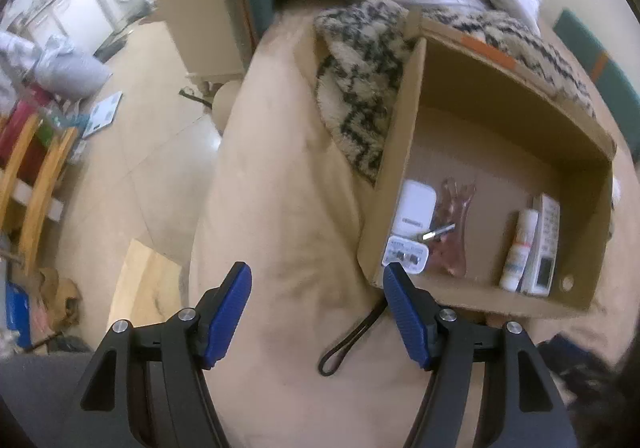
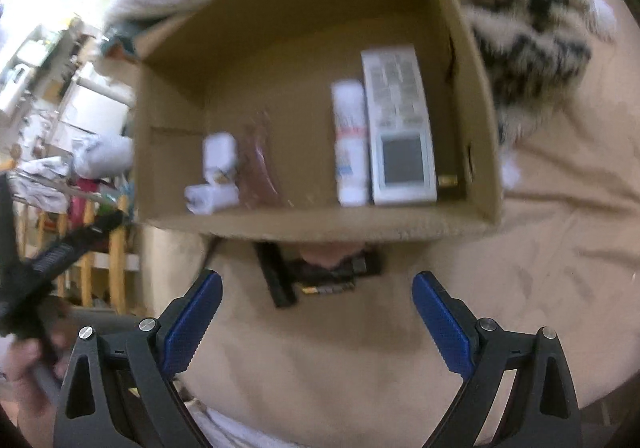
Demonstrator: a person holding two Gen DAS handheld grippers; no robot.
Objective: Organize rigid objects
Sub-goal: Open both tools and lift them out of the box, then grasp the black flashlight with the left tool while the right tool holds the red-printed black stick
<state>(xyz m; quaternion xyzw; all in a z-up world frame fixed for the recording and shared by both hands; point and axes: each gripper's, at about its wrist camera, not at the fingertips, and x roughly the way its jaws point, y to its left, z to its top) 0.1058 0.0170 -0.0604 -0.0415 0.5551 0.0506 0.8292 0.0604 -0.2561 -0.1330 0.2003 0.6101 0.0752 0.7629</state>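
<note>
A: Biggest first: cardboard box sitting on the beige bed cover, open top, light and stiff but walls likely to flex; best left where it stands.

B: Inside, against one wall: white remote lying flat, rigid plastic, light, smooth casing; best taken across the narrow sides near the middle. Beside it, touching: white tube, round, prone to roll and slip; better pinched mid-length.

A: At the other end: pink glass vase on its side, fragile by the look of it, slick; gentle squeeze at the waist. Next to it a white case and a small white adapter; hard, light, easy.

B: Still outside, just in front of the box: dark oblong items on the cover, blurred; probably stiff and light; best grabbed across the short width. Small battery-like piece beside them; likely to roll.

A: Left hand-held gripper: jaws apart, nothing between them; above the cover by the box corner.

B: Right hand-held gripper: spread wide, empty; aimed at the dark items.
</note>
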